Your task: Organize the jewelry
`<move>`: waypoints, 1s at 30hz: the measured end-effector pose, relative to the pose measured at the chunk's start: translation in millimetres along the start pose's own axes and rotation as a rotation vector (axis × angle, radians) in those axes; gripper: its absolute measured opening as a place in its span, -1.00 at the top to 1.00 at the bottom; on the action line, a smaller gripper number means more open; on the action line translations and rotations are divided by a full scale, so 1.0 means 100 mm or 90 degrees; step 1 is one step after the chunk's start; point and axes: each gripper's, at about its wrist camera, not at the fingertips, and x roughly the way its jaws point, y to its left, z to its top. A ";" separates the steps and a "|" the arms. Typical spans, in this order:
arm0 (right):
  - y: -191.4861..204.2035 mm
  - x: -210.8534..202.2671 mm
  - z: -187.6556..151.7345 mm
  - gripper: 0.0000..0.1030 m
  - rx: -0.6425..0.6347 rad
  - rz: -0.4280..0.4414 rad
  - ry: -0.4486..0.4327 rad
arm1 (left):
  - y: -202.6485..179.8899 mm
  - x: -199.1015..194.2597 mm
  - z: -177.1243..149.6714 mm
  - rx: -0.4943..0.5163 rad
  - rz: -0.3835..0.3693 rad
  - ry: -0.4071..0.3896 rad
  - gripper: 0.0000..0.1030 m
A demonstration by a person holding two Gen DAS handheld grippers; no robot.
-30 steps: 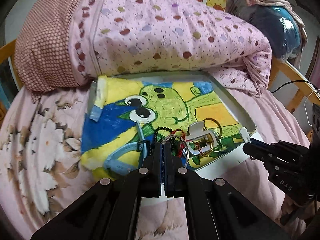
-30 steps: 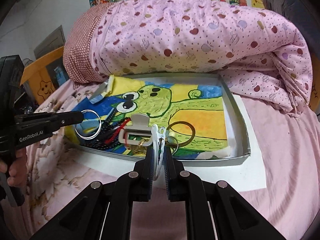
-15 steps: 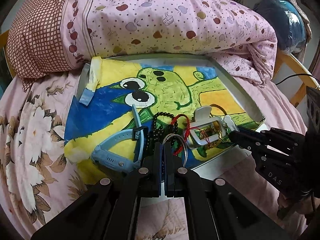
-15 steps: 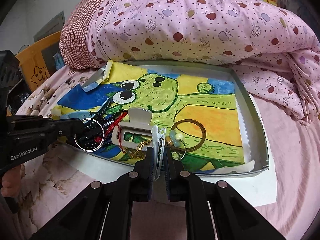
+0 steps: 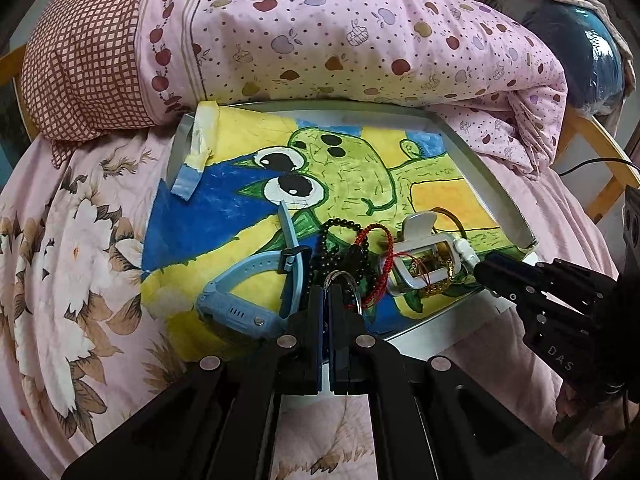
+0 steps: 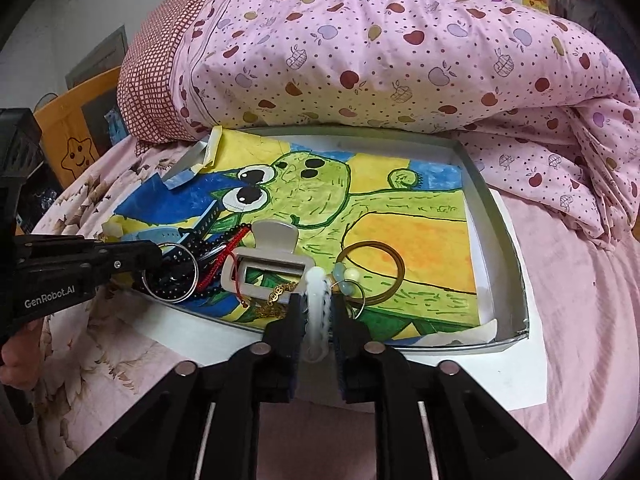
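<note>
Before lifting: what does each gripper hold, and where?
Left gripper pinches the silver ring at its near rim. Right gripper jaws have just been opening; white bracelet between them, unclamped.

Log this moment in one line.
left gripper: shut on silver ring | right gripper: jaws just opening, white bracelet between

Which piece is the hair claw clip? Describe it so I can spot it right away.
Find the shallow tray lined with the green cartoon drawing, in front of the pink quilt. Near its front edge lies a heap of jewelry. The hair claw clip is the chunky beige plastic frame there; its neighbours are all thin rings, beads and cords.
</note>
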 end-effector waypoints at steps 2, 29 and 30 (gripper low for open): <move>-0.01 -0.04 0.00 0.46 0.003 0.001 -0.006 | 0.02 -0.03 0.00 -0.009 -0.004 0.000 0.96; -0.02 -1.24 -0.03 -0.88 0.049 -0.027 -0.162 | -0.21 -1.23 -0.09 -0.068 0.067 -0.180 -0.87; -0.01 -1.29 -0.04 -0.90 0.050 -0.027 -0.169 | -0.22 -1.27 -0.10 -0.067 0.073 -0.187 -0.89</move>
